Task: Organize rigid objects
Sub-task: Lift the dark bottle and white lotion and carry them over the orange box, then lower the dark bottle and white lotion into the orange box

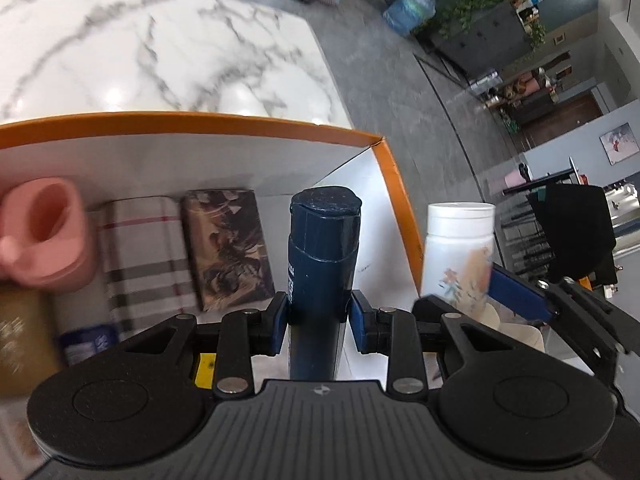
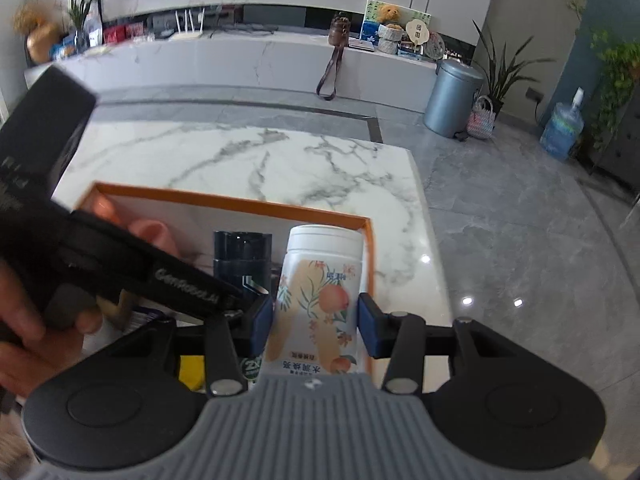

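Note:
My left gripper [image 1: 319,312] is shut on a dark blue bottle [image 1: 322,248] with a flip cap, held upright over the right end of an orange-rimmed white box [image 1: 192,126]. My right gripper [image 2: 316,322] is shut on a white canister [image 2: 320,300] printed with peaches, and it hangs over the box's right edge [image 2: 370,248]. In the left wrist view the white canister [image 1: 458,248] shows just right of the box rim, with a blue pad of the other gripper against it. The dark bottle [image 2: 242,258] stands left of the canister in the right wrist view.
Inside the box lie a pink cup [image 1: 44,232], a plaid packet [image 1: 140,256], a brown patterned block [image 1: 228,248], a gold item [image 1: 20,336] and a small blue-labelled one [image 1: 88,340]. The box sits on a marble table [image 2: 248,160]. A hand [image 2: 24,320] holds the left tool.

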Demonstrator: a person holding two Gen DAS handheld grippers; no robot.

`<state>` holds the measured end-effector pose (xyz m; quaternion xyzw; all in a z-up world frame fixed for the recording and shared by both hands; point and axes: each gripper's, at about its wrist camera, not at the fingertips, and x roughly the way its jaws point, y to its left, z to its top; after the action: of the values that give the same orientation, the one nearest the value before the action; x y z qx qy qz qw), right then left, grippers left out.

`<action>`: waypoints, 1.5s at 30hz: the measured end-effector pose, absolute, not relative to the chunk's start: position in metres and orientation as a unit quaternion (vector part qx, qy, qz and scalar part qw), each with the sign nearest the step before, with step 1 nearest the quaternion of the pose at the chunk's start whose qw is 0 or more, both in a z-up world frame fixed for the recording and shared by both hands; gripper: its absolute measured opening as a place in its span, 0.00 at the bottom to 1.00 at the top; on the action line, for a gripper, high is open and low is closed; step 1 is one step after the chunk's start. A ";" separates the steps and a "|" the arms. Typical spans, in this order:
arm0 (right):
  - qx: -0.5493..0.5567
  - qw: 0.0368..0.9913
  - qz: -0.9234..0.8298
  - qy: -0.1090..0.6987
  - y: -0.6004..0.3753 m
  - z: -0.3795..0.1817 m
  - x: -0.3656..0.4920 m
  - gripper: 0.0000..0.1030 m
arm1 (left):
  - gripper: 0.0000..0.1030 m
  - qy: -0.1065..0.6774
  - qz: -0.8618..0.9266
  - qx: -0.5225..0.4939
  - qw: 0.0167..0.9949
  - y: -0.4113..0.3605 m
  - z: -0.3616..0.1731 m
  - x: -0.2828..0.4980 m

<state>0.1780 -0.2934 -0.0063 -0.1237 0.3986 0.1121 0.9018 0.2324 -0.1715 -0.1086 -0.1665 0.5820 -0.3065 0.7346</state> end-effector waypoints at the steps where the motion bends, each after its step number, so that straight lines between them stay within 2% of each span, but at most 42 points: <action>1: -0.128 0.901 0.112 0.400 -0.295 -0.008 0.180 0.46 | 0.35 0.585 -0.310 -0.168 0.730 -0.174 -0.112 0.235; 10: -0.156 0.893 0.089 0.412 -0.301 -0.020 0.187 0.46 | 0.35 0.618 -0.304 -0.203 0.696 -0.186 -0.148 0.257; 16: -0.170 0.889 0.092 0.415 -0.296 -0.023 0.189 0.46 | 0.37 0.597 -0.299 -0.184 0.721 -0.175 -0.134 0.249; 17: -0.171 0.889 0.092 0.414 -0.295 -0.023 0.188 0.46 | 0.36 0.591 -0.302 -0.180 0.726 -0.172 -0.130 0.247; 19: -0.171 0.889 0.096 0.413 -0.293 -0.022 0.187 0.46 | 0.24 0.584 -0.295 -0.159 0.740 -0.167 -0.123 0.244; 25: -0.173 0.885 0.122 0.416 -0.279 -0.020 0.178 0.46 | 0.21 0.559 -0.265 -0.098 0.779 -0.139 -0.092 0.220; 33: -0.119 0.841 0.158 0.504 -0.265 -0.047 0.185 0.46 | 0.21 0.532 -0.251 -0.062 0.806 -0.110 -0.060 0.193; 37: -0.074 0.809 0.158 0.561 -0.264 -0.069 0.195 0.46 | 0.21 0.534 -0.247 -0.056 0.807 -0.110 -0.062 0.193; 45: -0.080 0.789 0.165 0.586 -0.255 -0.090 0.203 0.43 | 0.24 0.535 -0.246 -0.062 0.806 -0.102 -0.062 0.188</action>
<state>0.2030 -0.2552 -0.0900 -0.0805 0.5859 0.1645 0.7894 0.1881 -0.1019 -0.0621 -0.0615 0.5353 -0.2460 0.8057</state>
